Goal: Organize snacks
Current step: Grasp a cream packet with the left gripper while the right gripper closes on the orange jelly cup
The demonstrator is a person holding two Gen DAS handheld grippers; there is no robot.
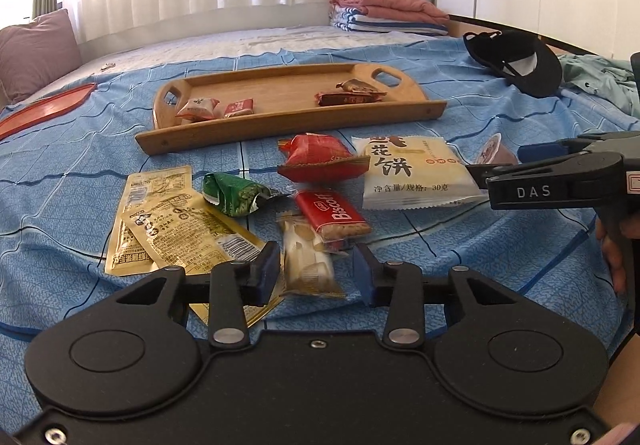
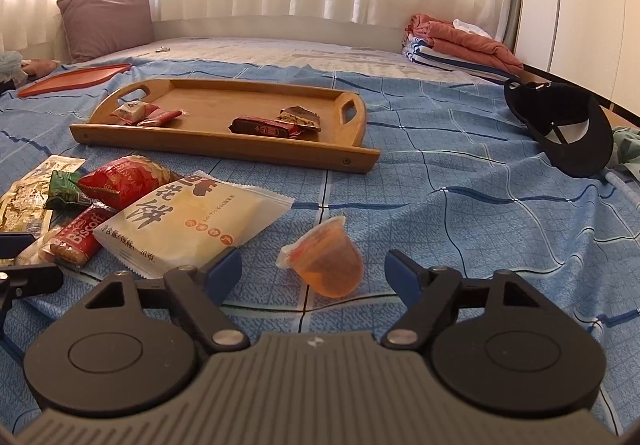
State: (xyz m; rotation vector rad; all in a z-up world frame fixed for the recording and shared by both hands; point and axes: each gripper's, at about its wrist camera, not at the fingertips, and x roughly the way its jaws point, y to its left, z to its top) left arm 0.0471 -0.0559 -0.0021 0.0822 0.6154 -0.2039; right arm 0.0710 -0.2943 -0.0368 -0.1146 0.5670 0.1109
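Note:
On the blue checked bedsheet lies a loose pile of snacks. My left gripper [image 1: 316, 271] straddles a pale biscuit in a clear wrapper [image 1: 308, 257]. The left pad touches it and a sliver of sheet shows at the right pad, so it reads as open. A red Biscoff packet [image 1: 332, 215] lies just beyond. My right gripper [image 2: 314, 269] stands open around an orange jelly cup [image 2: 328, 265] lying on its side, with gaps on both sides. The wooden tray [image 1: 288, 125] farther back holds several small wrapped sweets [image 1: 198, 109].
Yellow pouches [image 1: 168, 221], a green packet [image 1: 236, 193], a red packet [image 1: 320, 161] and a white flower-cake packet [image 1: 412, 173] lie around. A black cap [image 2: 568, 129], folded towels [image 2: 460, 41], a red lid [image 2: 76, 79] and a pillow [image 2: 104, 21] sit farther off.

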